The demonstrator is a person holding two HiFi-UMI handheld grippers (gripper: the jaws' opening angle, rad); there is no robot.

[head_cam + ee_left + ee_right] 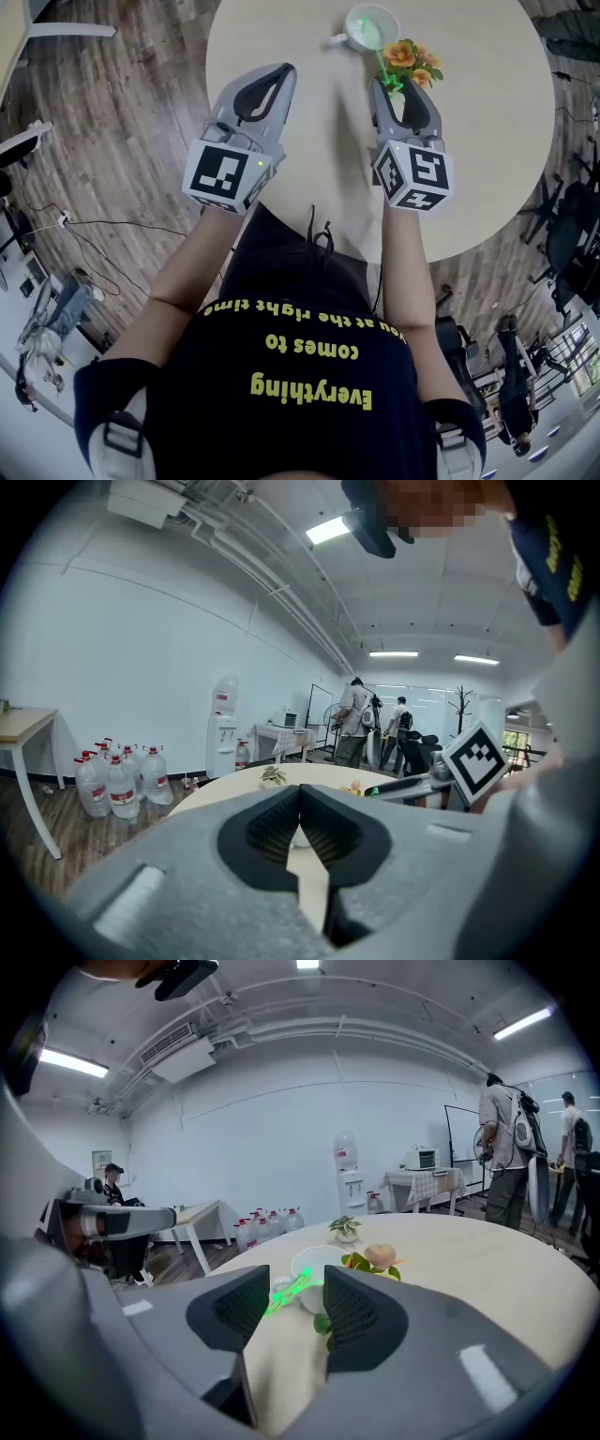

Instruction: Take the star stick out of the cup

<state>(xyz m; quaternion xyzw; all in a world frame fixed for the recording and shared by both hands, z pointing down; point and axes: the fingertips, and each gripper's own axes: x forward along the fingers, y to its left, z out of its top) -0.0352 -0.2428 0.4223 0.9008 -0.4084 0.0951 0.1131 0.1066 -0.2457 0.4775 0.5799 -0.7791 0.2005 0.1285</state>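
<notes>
A white cup (371, 27) stands at the far side of the round table (487, 141). The green star stick (387, 71) leans out of it toward me. My right gripper (401, 90) is open, and the stick's near end lies between its jaws. In the right gripper view the stick (287, 1291) runs from the cup (313, 1270) into the gap of the gripper (293, 1284), with space around it. My left gripper (284, 73) hovers over the table's left part, shut and empty. Its tips (301, 789) meet in the left gripper view.
Orange artificial flowers (412, 59) with green leaves lie just right of the cup, close to the right gripper's outer jaw. A small potted plant (345, 1228) stands farther back on the table. Water bottles (117, 782), desks and standing people are beyond the table.
</notes>
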